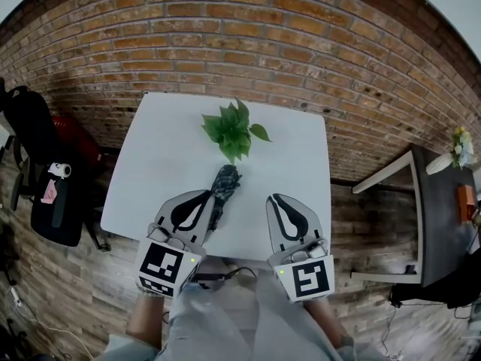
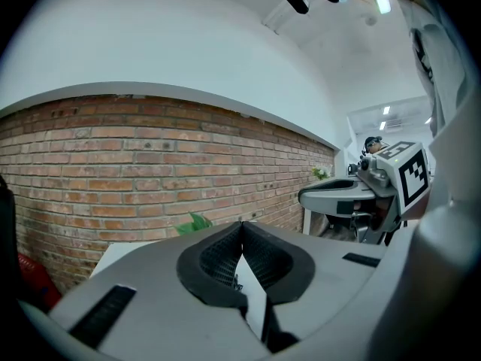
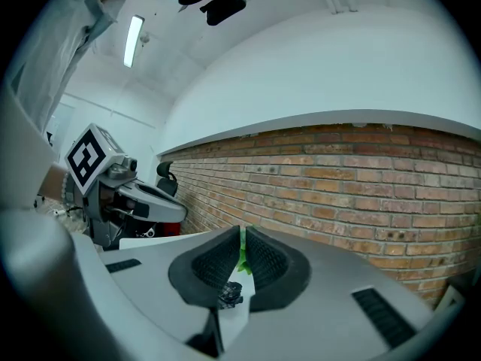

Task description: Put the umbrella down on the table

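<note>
The person holds both grippers out in front, side by side and apart, jaws pointing away from the body. The left gripper (image 1: 205,195) (image 2: 242,226) tilts slightly inward; its jaws are pressed together at the tips with nothing between them. The right gripper (image 1: 275,198) (image 3: 243,233) lies about level, its jaws all but together with only a thin slit between the pads, and nothing is held there. Each marker cube, left (image 1: 164,265) and right (image 1: 308,277), sits at the near end. The left forearm (image 1: 145,320) and right forearm (image 1: 328,326) reach forward from below.
</note>
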